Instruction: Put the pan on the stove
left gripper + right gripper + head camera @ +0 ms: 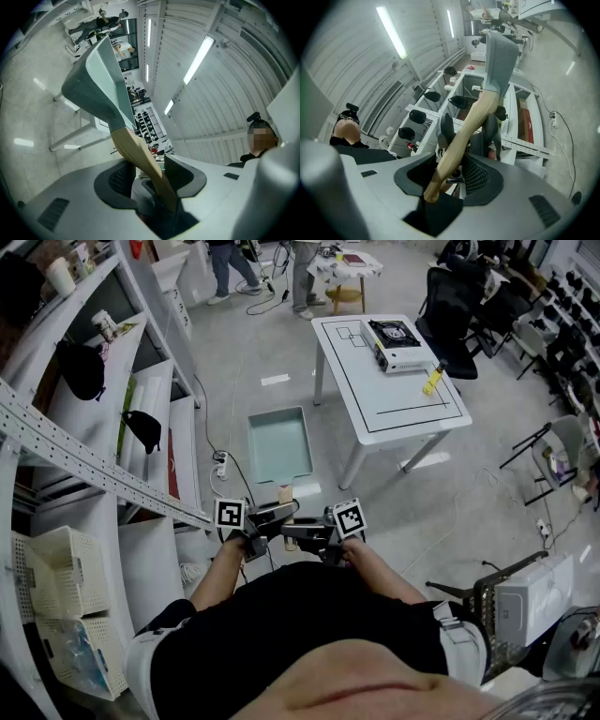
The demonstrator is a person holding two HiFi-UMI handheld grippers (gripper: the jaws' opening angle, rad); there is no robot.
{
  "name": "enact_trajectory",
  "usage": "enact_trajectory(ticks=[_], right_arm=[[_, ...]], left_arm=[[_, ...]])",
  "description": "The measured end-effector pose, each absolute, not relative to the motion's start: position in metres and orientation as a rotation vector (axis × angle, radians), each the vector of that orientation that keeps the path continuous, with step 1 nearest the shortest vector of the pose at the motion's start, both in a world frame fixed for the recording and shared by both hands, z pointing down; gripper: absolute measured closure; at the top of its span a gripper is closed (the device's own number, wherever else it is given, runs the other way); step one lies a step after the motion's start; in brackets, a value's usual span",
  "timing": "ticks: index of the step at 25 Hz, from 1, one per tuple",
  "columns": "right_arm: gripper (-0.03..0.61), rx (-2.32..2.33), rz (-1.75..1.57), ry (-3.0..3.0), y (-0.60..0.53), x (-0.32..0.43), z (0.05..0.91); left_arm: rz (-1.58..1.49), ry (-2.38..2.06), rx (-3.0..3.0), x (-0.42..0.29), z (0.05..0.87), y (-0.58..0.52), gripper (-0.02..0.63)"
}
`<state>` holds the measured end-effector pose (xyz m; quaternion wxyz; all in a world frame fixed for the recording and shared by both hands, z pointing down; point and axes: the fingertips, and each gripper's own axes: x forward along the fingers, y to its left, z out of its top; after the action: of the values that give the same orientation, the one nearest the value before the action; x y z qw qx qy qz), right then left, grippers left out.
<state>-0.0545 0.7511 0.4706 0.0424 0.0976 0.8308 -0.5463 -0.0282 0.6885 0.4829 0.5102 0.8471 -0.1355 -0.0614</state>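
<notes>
A rectangular teal pan [279,444] with a wooden handle [285,495] hangs level over the floor in front of me. Both grippers hold that handle from opposite sides: my left gripper [269,518] and my right gripper [306,532] meet just below the pan. Seen from the left gripper [147,171], the handle [140,154] runs between the pads up to the pan [96,89]. Along the right gripper [454,173], the handle [464,136] crosses the jaws toward the pan [499,56]. The stove [394,343] sits on the white table [403,418] ahead to the right.
A yellow object [432,381] lies on the table beside the stove. Metal shelving [103,427] with white baskets [56,577] lines my left. Black chairs [459,306] stand behind the table. Two people [305,268] stand at the back. Cables run across the floor.
</notes>
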Motion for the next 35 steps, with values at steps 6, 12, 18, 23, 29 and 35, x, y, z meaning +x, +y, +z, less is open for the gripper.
enact_trajectory(ticks=[6,12,18,23,29,35], right_arm=[[0.397,0.328,-1.64,2.508,0.765,-0.07,0.465],[0.397,0.382,-1.66,2.511,0.773,-0.068,0.466],[0.396,0.462,-1.712,2.471,0.775,-0.06,0.465],[0.396,0.537,-1.692,2.465,0.785,-0.048,0.462],[0.39,0.579,-1.728,2.411,0.793,-0.03,0.468],[0.39,0.587,-1.72,2.444,0.785,-0.028,0.474]], left_arm=[[-0.13,-0.308,2.062,-0.039,0.471,0.704,0.416],[-0.167,-0.313,2.057,-0.034,0.462,0.714,0.414],[-0.198,-0.393,2.053,-0.036,0.465,0.715,0.411],[-0.196,-0.45,2.067,-0.026,0.465,0.722,0.411],[-0.194,-0.499,2.049,-0.011,0.475,0.729,0.408],[-0.212,-0.503,2.033,-0.009,0.478,0.723,0.408]])
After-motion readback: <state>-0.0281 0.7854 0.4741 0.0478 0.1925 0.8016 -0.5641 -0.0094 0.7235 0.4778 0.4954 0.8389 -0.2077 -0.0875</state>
